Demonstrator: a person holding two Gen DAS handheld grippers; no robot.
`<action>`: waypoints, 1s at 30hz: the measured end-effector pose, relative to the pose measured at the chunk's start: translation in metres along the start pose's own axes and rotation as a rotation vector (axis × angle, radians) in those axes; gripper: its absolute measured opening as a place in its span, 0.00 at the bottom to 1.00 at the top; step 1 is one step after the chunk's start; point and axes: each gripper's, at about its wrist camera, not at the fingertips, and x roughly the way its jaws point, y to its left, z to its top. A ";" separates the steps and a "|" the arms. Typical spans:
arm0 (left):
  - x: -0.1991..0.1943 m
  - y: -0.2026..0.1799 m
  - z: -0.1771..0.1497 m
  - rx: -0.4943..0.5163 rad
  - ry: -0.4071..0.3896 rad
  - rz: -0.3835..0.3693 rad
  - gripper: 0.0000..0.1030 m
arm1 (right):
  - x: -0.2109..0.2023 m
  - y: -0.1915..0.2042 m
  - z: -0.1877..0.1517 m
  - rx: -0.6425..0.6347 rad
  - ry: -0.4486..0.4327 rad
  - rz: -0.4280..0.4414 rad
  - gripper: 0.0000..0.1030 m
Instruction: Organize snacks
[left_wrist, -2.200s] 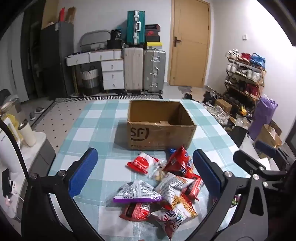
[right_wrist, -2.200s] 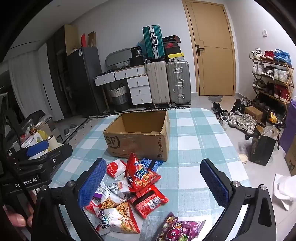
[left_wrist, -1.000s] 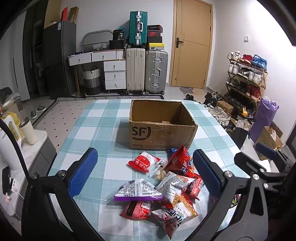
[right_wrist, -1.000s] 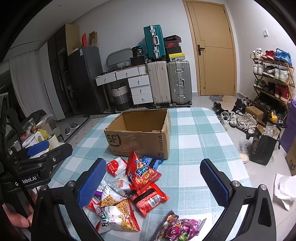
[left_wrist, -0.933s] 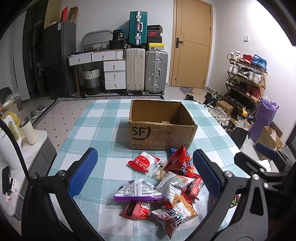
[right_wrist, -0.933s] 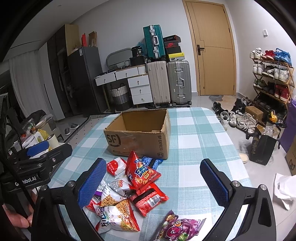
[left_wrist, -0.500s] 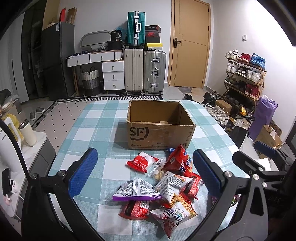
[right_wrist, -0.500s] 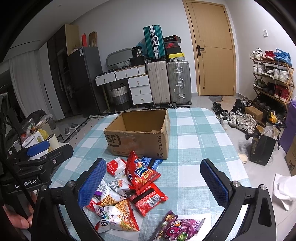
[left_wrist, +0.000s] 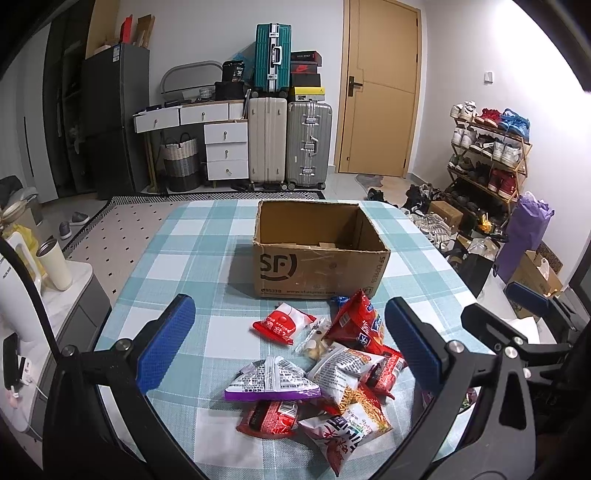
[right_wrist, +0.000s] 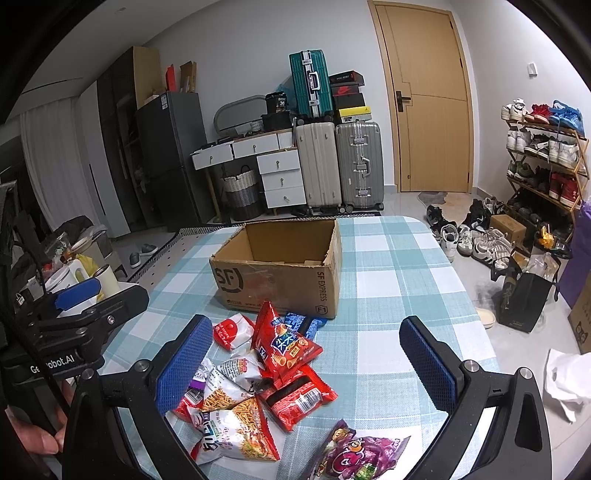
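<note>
An open cardboard box (left_wrist: 317, 254) (right_wrist: 280, 273) stands empty near the middle of the checked table (left_wrist: 184, 266). In front of it lies a pile of snack bags (left_wrist: 325, 365) (right_wrist: 258, 373): a small red-and-white pack (left_wrist: 282, 322), a tall red chip bag (right_wrist: 282, 341), a silver-and-purple bag (left_wrist: 271, 380). A purple bag (right_wrist: 351, 456) lies apart at the near edge. My left gripper (left_wrist: 290, 341) hovers open above the pile, holding nothing. My right gripper (right_wrist: 306, 363) is open too, over the pile's right side. Each gripper shows at the edge of the other's view.
The table's right edge (right_wrist: 476, 332) drops to a floor with shoes, a black bag (right_wrist: 524, 299) and a shoe rack (right_wrist: 543, 155). Left of the table stands a side unit with a cream cup (left_wrist: 55, 262). Suitcases (left_wrist: 288, 140) and drawers line the far wall.
Almost nothing has moved. Both views drift only slightly, and the snacks and the box stay where they were.
</note>
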 end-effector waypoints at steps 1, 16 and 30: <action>0.000 0.000 0.000 -0.001 0.000 0.007 0.99 | 0.001 0.001 0.000 -0.002 0.002 0.000 1.00; 0.001 -0.001 -0.002 -0.001 0.012 -0.001 0.99 | 0.002 0.004 0.001 -0.007 0.005 0.002 1.00; 0.004 0.000 -0.005 -0.007 0.018 -0.007 0.99 | -0.004 0.002 -0.012 -0.018 0.018 0.030 1.00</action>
